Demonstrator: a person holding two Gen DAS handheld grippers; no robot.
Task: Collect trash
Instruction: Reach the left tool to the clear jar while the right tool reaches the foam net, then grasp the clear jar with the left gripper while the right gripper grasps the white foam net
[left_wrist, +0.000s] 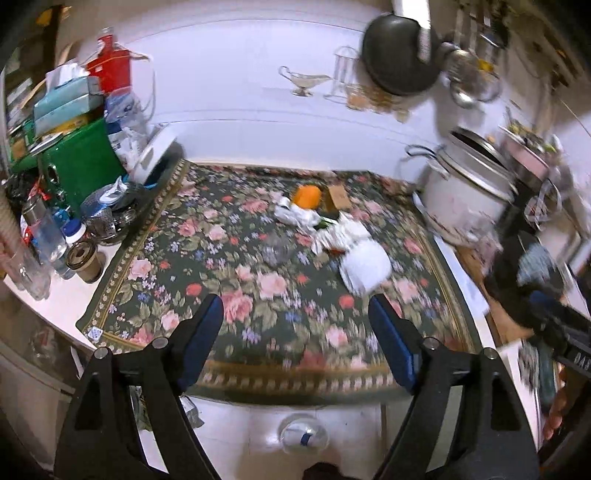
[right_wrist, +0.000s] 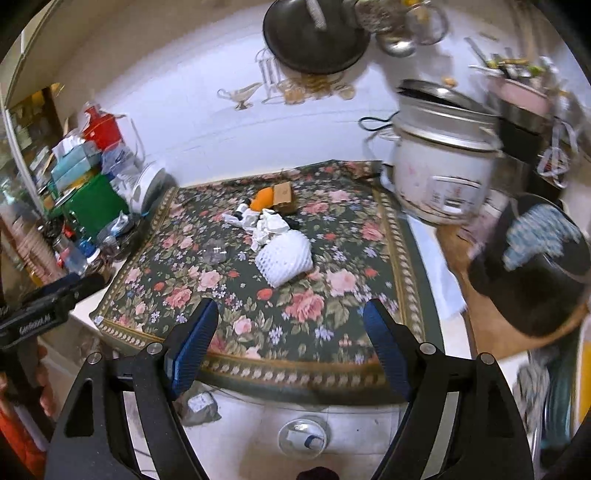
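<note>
Floral cloth (right_wrist: 317, 314) covers the middle of a cluttered kitchen counter, and the trash lies gathered toward its far half: a white foam net sleeve (right_wrist: 286, 256) nearest, crumpled white paper (right_wrist: 267, 225) touching it behind, then an orange piece (right_wrist: 263, 198) beside a small brown cardboard box (right_wrist: 283, 194), with a clear plastic scrap (right_wrist: 216, 254) lying apart to the left. Both tools hover short of the heap with jaws spread wide and nothing between them: the left gripper (left_wrist: 295, 325) and the right gripper (right_wrist: 290, 325). The risks I judge likeliest are these: the foam sleeve is springy and may slip from a shallow pinch, the loose paper may scatter if nudged, and the clear scrap is easy to overlook against the busy pattern. Pinching too low could also snag the cloth and drag it. To the right a black bin (right_wrist: 532, 269) holds something pale blue and white, blurred; the rice cooker (right_wrist: 439, 166) stands with its lid ajar, contents hidden.
</note>
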